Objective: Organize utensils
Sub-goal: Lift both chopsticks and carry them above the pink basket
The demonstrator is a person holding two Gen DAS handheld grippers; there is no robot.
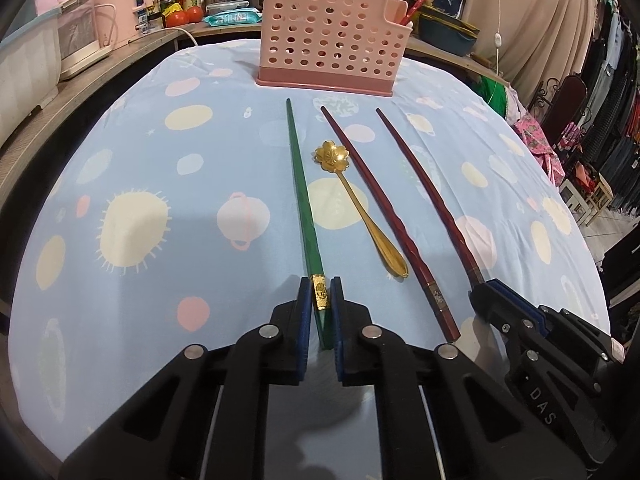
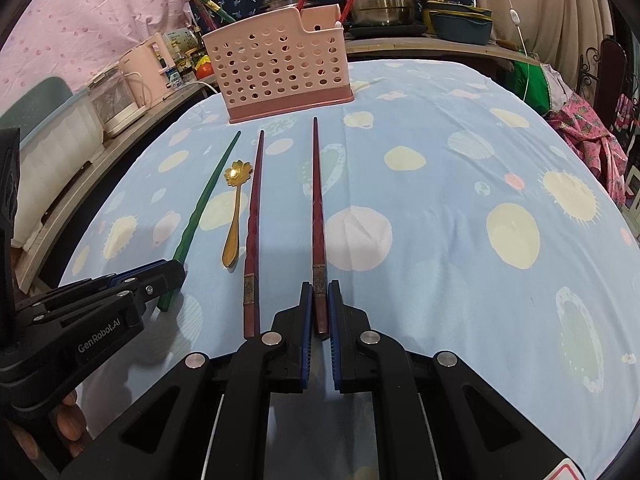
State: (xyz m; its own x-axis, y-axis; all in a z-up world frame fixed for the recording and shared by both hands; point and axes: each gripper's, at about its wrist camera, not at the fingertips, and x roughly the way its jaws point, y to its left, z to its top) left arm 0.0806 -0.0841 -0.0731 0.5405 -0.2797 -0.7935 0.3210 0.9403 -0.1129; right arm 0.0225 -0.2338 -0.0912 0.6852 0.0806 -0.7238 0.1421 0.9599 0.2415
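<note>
Two grippers, each pinching one chopstick on the blue dotted desk (image 1: 140,152).

One pink perforated holder (image 1: 332,36) stands at upper centre; before it lie four utensils side by side: one green chopstick (image 1: 302,200), two red chopsticks and one gold flower-bowled spoon (image 1: 352,200). The left gripper (image 1: 321,292), angled downward, has its fingers pressed on the green chopstick's gold-banded end. The right gripper (image 2: 320,296), tilted likewise, pinches the right red chopstick (image 2: 318,200); the other red chopstick (image 2: 254,208) lies free.

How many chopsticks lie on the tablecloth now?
3. The green chopstick lies leftmost, in the left gripper. One red chopstick lies free beside the gold spoon. The other red chopstick is in the right gripper.
</note>
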